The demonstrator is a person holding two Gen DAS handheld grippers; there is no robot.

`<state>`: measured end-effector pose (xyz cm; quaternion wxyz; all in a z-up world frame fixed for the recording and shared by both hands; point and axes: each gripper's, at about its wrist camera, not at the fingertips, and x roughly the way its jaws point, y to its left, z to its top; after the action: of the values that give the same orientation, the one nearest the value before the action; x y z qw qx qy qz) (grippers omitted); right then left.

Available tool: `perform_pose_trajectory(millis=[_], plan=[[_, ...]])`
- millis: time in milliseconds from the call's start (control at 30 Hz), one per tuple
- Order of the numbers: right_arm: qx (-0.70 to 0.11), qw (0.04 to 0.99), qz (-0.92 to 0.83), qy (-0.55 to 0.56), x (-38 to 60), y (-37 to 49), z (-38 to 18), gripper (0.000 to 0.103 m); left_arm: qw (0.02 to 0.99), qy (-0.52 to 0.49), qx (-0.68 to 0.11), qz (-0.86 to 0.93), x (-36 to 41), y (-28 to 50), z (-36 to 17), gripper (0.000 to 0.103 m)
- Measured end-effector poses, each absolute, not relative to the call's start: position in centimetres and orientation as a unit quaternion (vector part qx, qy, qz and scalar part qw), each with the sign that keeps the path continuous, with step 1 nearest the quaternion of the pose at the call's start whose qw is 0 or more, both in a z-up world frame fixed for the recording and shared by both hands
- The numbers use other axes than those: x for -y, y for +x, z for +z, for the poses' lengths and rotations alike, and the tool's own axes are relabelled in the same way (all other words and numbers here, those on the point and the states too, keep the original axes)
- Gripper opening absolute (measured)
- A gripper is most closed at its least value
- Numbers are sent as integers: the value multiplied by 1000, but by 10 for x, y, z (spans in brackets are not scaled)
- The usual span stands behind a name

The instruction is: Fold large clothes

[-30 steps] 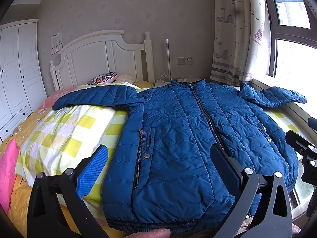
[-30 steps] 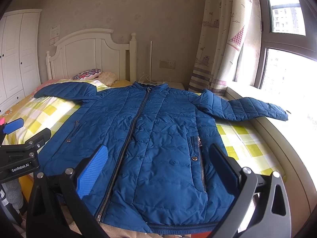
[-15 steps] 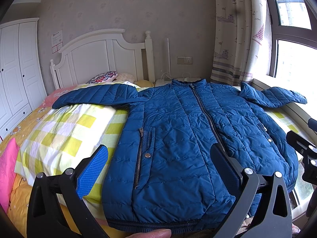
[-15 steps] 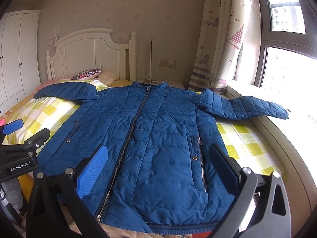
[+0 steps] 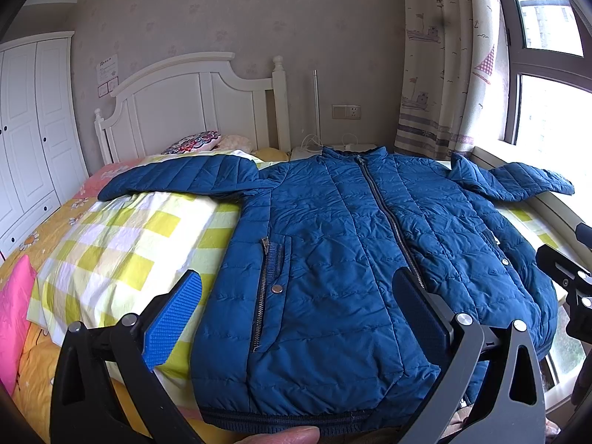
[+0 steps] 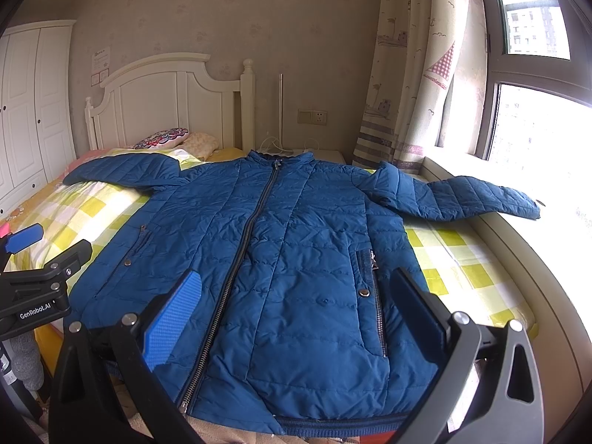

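- Here, the left gripper [image 5: 296, 296] is held with its jaws spread wide, nothing between them, above the jacket's hem.
- The right gripper [image 6: 296, 296] is likewise spread and empty, over the lower front.
- The jacket [image 5: 351, 259] is laid flat, zipped, front up on the bed [image 5: 122, 244], sleeves stretched to both sides.
- A fingertip [image 5: 288, 436] is seen only in the left view, at the bottom edge.
- The far sleeve end on the sill [image 6: 510, 229] is shown clearly only in the right view.
- The pink cushion [image 5: 14, 310] is seen fully only in the left view.
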<state>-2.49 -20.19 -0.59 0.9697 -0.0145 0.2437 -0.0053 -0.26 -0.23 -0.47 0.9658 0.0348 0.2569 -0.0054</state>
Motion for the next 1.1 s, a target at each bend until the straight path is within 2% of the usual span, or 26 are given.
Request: perform_pose_trajectory(millis=[867,967,1100], plan=[[-252,968,-4,0,210,-20,-12,101,961,35,-272,-11,2,2,-14,99],[-247,969,19,18,221,-16,-16,101,954,43,-294,-30,8,19,-17,99],[-291,955,3,53,245,7,-32,101,944,72,-322,-12,14,72,-29,99]])
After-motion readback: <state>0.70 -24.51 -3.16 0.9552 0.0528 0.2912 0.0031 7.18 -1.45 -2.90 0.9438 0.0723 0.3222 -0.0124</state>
